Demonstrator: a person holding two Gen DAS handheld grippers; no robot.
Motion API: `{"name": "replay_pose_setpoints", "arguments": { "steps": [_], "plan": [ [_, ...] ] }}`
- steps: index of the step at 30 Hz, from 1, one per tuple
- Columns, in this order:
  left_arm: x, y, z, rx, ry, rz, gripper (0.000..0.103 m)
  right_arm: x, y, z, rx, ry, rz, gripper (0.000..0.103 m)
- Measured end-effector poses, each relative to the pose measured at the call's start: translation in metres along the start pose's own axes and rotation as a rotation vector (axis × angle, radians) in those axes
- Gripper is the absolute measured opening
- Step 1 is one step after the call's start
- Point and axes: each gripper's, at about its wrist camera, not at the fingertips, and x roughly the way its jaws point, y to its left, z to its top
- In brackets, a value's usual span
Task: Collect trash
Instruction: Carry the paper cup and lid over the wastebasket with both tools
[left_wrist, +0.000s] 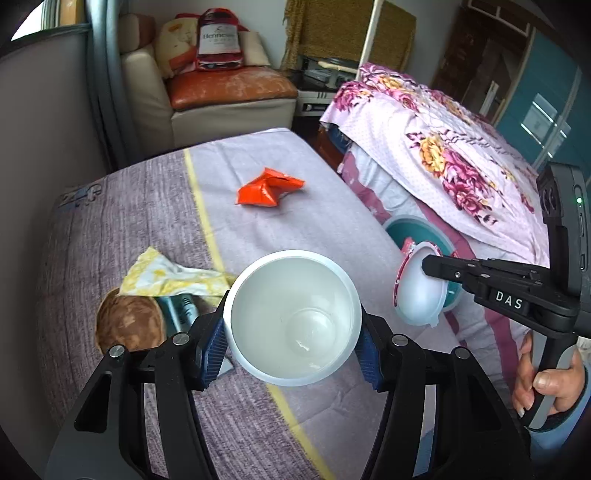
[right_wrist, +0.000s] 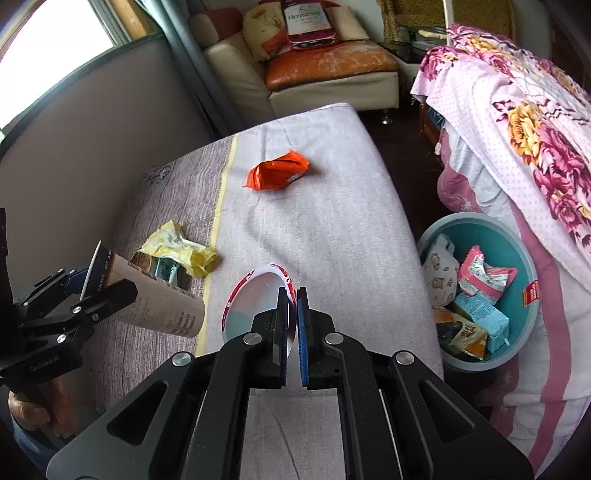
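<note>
My left gripper (left_wrist: 293, 343) is shut on a white paper cup (left_wrist: 295, 317), seen mouth-on; in the right wrist view the cup (right_wrist: 155, 295) is held sideways above the table's left side. My right gripper (right_wrist: 292, 325) is shut on a small white plastic cup with a red-printed rim (right_wrist: 258, 295); it also shows in the left wrist view (left_wrist: 417, 288), beside the teal bin (left_wrist: 417, 229). An orange wrapper (right_wrist: 277, 171) and a crumpled yellow wrapper (right_wrist: 177, 251) lie on the cloth-covered table (right_wrist: 332, 229). The teal bin (right_wrist: 517, 236) on the floor holds several snack packets.
A small teal pack (right_wrist: 166, 267) lies under the yellow wrapper. A round brown object (left_wrist: 129, 325) sits at the table's left. A floral-covered bed (right_wrist: 535, 147) stands right of the bin. A sofa (right_wrist: 325, 66) with cushions and a red bag is behind the table.
</note>
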Motion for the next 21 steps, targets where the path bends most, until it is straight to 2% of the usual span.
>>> {"name": "replay_pose_setpoints", "arguments": {
  "steps": [13,21],
  "plan": [
    [0.049,-0.100,0.039,0.112,0.036,-0.086,0.060,-0.040,-0.110,0.008,0.172,-0.109,-0.079,0.005],
    [0.094,-0.156,0.055,0.168,0.097,-0.131,0.060,-0.052,-0.176,0.003,0.266,-0.127,-0.121,0.005]
  ]
}}
